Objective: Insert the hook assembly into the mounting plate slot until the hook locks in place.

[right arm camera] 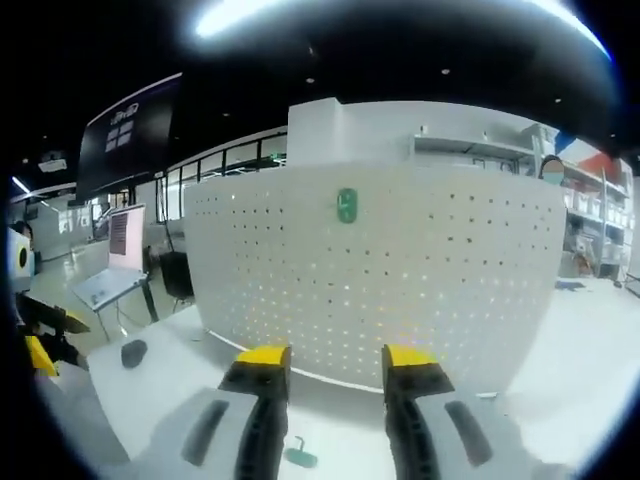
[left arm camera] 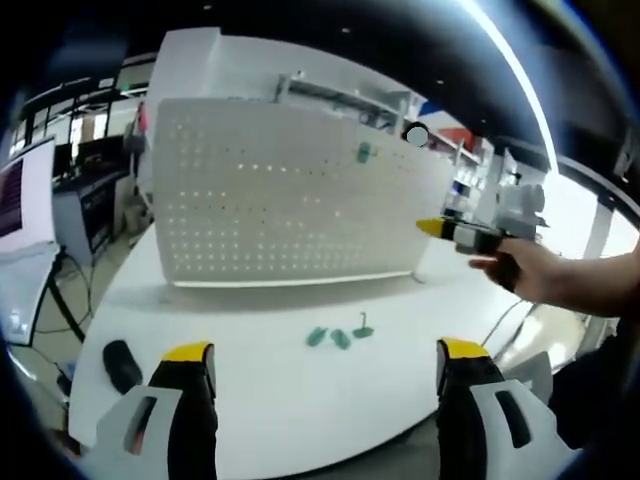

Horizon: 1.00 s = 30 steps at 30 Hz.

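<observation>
Currently one green plastic hook (right arm camera: 346, 205) sitting on white perforated pegboard (right arm camera: 400, 280) at 12 o'clock; three green hook pieces (left arm camera: 340, 336) lying on white table (left arm camera: 280, 390), awaiting insertion. Left gripper (left arm camera: 325, 365) gaping wide, empty; right gripper (right arm camera: 335, 362) standing parted, empty.

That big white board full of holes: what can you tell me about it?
The white pegboard stands upright on the white table, a wide panel, seemingly bowed by the lens, pierced by regular rows of small holes, some glowing with light from behind. It looks like painted metal or plastic. One small green hook piece is mounted high on its face. Neither tool touches it.
</observation>
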### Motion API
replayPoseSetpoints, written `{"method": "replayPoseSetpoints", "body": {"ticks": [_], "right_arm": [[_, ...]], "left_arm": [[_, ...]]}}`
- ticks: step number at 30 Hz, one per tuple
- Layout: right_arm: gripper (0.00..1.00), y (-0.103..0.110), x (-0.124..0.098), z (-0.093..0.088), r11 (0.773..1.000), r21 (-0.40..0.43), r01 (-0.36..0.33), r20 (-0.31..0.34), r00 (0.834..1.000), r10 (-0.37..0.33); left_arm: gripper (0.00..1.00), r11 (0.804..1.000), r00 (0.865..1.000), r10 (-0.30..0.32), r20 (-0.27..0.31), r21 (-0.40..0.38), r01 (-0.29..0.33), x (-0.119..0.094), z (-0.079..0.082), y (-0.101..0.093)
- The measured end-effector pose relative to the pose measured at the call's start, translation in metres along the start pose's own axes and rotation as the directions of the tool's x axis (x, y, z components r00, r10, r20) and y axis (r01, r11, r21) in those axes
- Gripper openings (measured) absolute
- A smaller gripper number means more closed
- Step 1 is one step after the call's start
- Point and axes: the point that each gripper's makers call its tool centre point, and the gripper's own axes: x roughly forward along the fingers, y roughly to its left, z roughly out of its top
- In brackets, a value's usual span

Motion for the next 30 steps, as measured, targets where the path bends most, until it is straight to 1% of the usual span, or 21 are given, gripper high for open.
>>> {"method": "replayPoseSetpoints", "body": {"ticks": [4,9,12,15,20,22,25,28,30], "right_arm": [[0.35,0.001,-0.016,-0.021,1.000,0.000,-0.019,-0.044,0.999,0.019],[0.36,0.003,-0.033,-0.040,0.999,0.002,-0.042,-0.089,0.995,0.042],[0.36,0.005,-0.040,-0.044,0.998,-0.004,-0.056,-0.097,0.994,0.056],[0.36,0.013,-0.048,-0.053,0.995,-0.044,-0.090,-0.120,0.989,0.084],[0.36,0.023,-0.059,-0.068,0.991,-0.037,-0.127,-0.155,0.981,0.120],[0.36,0.027,-0.063,-0.073,0.988,-0.048,-0.146,-0.169,0.976,0.136],[0.36,0.031,-0.068,-0.079,0.986,-0.046,-0.163,-0.184,0.971,0.152],[0.37,0.032,-0.073,-0.084,0.985,-0.053,-0.166,-0.197,0.968,0.153],[0.39,0.031,-0.077,-0.088,0.986,-0.043,-0.161,-0.205,0.967,0.149]], "left_arm": [[0.92,1.000,1.000,-0.001,-0.015,-0.010,0.001,0.000,-0.005,-0.001],[0.92,1.000,0.999,-0.009,-0.044,-0.006,0.008,0.001,-0.013,-0.006],[0.92,1.000,0.999,-0.014,-0.052,-0.004,0.014,0.002,-0.014,-0.009],[0.92,1.000,0.998,-0.021,-0.057,-0.006,0.020,0.002,-0.016,-0.012],[0.92,1.000,0.997,-0.029,-0.078,-0.004,0.029,0.004,-0.022,-0.016],[0.92,0.999,0.996,-0.032,-0.083,-0.005,0.032,0.004,-0.024,-0.016],[0.92,0.999,0.994,-0.035,-0.099,-0.014,0.034,0.004,-0.031,-0.017],[0.92,0.999,0.994,-0.038,-0.107,-0.010,0.037,0.003,-0.034,-0.019],[0.92,0.999,0.994,-0.036,-0.106,-0.012,0.035,0.002,-0.034,-0.018]]}}
